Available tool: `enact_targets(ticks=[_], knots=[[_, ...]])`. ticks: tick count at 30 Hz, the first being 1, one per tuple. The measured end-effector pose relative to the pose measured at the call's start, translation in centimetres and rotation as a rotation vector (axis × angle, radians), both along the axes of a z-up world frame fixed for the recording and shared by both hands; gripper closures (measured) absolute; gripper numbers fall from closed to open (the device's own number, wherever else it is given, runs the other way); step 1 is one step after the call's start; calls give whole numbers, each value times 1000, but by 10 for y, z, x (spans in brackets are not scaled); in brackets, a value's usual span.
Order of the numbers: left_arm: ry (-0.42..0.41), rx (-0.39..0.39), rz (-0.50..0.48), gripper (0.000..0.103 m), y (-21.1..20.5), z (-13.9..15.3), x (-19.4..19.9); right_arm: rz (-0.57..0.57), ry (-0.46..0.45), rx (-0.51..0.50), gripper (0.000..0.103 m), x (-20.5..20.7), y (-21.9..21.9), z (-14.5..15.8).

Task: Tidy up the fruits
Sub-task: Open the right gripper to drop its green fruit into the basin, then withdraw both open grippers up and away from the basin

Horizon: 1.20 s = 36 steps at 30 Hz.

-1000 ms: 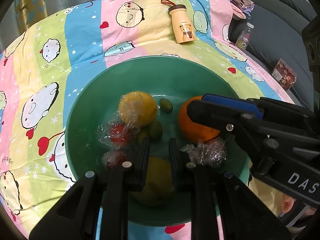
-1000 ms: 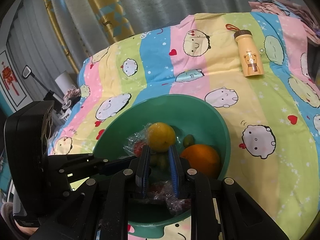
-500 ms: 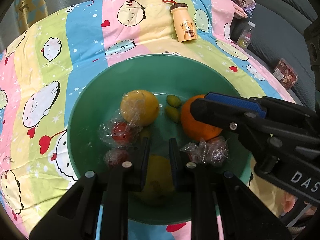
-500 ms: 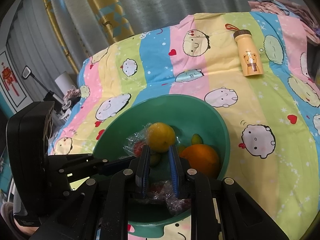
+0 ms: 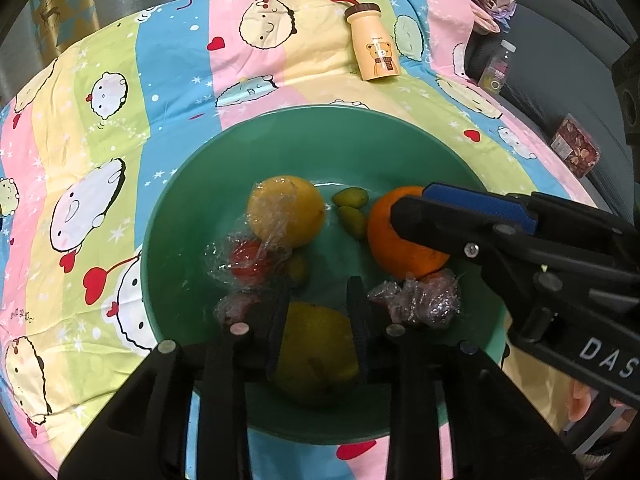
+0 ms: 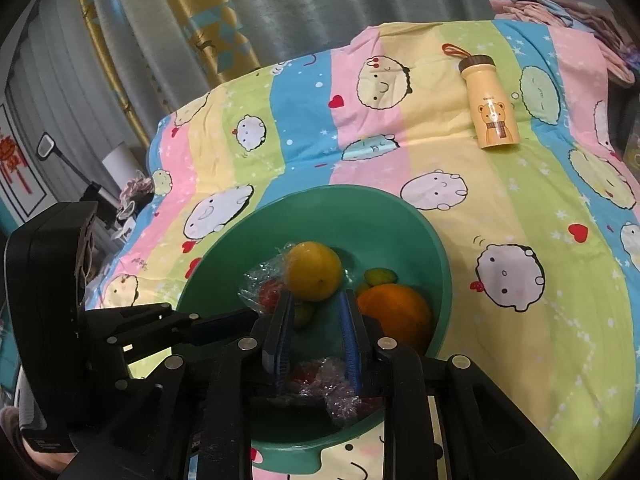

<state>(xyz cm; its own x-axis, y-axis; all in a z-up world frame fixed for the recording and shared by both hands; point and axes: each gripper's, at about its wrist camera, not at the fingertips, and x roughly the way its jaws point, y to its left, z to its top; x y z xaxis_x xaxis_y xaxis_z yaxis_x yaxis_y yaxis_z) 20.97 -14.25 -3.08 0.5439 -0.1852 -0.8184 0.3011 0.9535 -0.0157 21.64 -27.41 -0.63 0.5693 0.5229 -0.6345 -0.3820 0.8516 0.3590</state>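
Both the left gripper (image 5: 318,300) and right gripper (image 6: 316,316) are opening slightly above the green bowl (image 5: 192,208), gripping nothing.

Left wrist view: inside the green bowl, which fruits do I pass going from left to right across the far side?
Wrapped red fruit → big yellow citrus → two small green fruits → orange.
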Motion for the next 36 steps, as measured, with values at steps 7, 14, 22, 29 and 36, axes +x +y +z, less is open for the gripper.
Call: enact_targets(ticks=[7, 14, 22, 29, 36], knots=[[-2, 0, 7, 66, 1, 1, -1, -12, 1, -2, 70, 0, -1, 1], [-4, -1, 16, 59, 3, 2, 0, -17, 0, -3, 62, 0, -3, 2], [-11, 8, 19, 50, 1, 5, -1, -20, -6, -1, 54, -1, -4, 4], [-16, 17, 16, 49, 0, 6, -2, -25, -5, 4, 54, -1, -6, 7], [-27, 22, 15, 49, -1, 12, -7, -17, -15, 1, 54, -5, -6, 12]])
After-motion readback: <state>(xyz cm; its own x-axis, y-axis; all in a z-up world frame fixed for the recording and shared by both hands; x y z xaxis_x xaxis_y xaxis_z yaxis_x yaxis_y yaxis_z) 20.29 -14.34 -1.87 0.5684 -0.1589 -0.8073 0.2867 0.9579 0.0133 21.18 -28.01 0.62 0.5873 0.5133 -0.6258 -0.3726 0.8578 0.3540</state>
